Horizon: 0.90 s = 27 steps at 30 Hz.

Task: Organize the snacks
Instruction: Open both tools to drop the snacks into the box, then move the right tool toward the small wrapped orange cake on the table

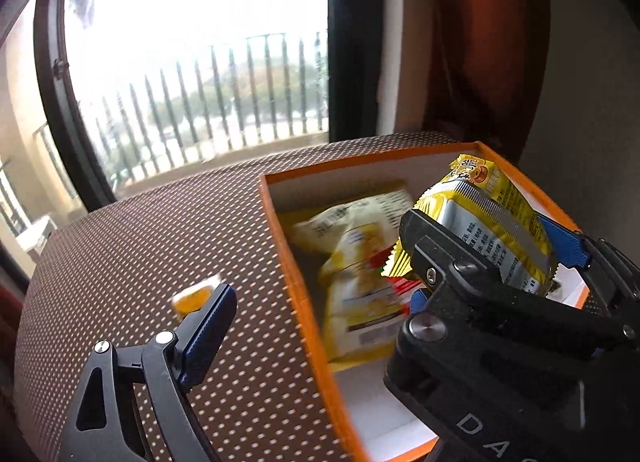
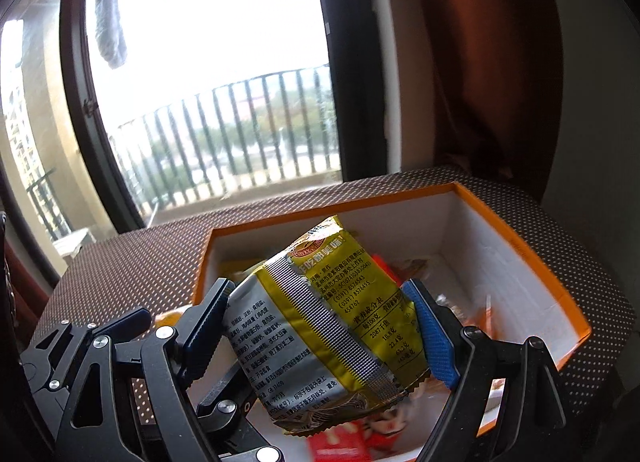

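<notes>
Over the open orange box (image 2: 520, 230) on the dotted brown table (image 1: 160, 222), the right gripper (image 2: 328, 326) holds a yellow-and-silver snack packet (image 2: 320, 326) clamped across its width, the left pad black and the right pad blue, both pressing the wrapper's sides; the packet stands tilted, its printed back toward the camera, above the box's interior and not yet resting on anything I can see; below it lie a red packet (image 2: 340, 446) and other wrappers, blurred, and in the left wrist view a pale yellow bag (image 1: 360, 290) lies along the box's near-left wall; the left gripper (image 1: 320, 302) stands with its jaws wide apart and nothing between them, one finger (image 1: 208, 326) over the table just outside the box, near a small orange-yellow item (image 1: 196, 296) that lies on the cloth, too smeared to name; the step in hand looks like carrying this packet into the box, with the task seemingly partway along since several snacks are already inside and at least one item remains outside; the next move calls for lowering the packet onto a free patch of the white floor, laying it flat rather than on edge, and only then parting the pads; the left gripper seems free to go for the item on the table.
</notes>
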Available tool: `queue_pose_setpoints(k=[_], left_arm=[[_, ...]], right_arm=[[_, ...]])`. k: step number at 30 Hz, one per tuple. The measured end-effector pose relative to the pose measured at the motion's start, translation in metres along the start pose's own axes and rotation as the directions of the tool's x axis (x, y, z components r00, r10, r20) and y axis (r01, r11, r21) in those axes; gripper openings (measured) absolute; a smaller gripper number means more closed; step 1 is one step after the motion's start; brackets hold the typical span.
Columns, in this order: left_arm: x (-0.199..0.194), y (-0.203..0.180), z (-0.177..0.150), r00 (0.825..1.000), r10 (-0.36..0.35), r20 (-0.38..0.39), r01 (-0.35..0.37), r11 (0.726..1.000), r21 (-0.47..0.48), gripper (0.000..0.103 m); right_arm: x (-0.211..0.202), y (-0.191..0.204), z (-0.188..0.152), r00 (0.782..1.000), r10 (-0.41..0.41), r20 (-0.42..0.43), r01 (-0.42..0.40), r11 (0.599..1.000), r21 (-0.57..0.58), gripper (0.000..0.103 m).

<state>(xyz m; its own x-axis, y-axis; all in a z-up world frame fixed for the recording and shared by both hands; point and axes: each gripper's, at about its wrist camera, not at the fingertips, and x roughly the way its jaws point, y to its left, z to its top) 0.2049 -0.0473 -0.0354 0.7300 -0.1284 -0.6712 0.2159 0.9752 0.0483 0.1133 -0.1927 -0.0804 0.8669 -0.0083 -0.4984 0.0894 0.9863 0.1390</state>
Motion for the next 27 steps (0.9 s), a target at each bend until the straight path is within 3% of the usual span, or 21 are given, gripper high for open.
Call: queue_pose_setpoints(k=[9, 12, 22, 27], left_arm=[[0.007, 0.008, -0.020, 0.998, 0.046, -0.034, -0.046, 0.999, -0.001, 0.090], [0.016, 0.014, -0.021, 0.999, 0.032, -0.037, -0.032, 0.999, -0.015, 0.091], [0.015, 0.009, -0.026, 0.998, 0.040, -0.041, -0.039, 0.999, 0.014, 0.094], [0.006, 0.005, -0.030, 0.998, 0.042, -0.036, -0.041, 0.999, 0.014, 0.094]], right_arm=[[0.024, 0.027, -0.019, 0.996, 0.020, -0.085, -0.022, 0.999, -0.028, 0.086], [0.031, 0.033, -0.023, 0.995, 0.015, -0.098, -0.017, 1.000, -0.026, 0.086], [0.037, 0.023, -0.034, 0.985, -0.006, -0.173, 0.017, 0.998, 0.058, 0.090], [0.025, 0.023, -0.039, 0.988, -0.009, -0.155, 0.016, 0.999, 0.041, 0.095]])
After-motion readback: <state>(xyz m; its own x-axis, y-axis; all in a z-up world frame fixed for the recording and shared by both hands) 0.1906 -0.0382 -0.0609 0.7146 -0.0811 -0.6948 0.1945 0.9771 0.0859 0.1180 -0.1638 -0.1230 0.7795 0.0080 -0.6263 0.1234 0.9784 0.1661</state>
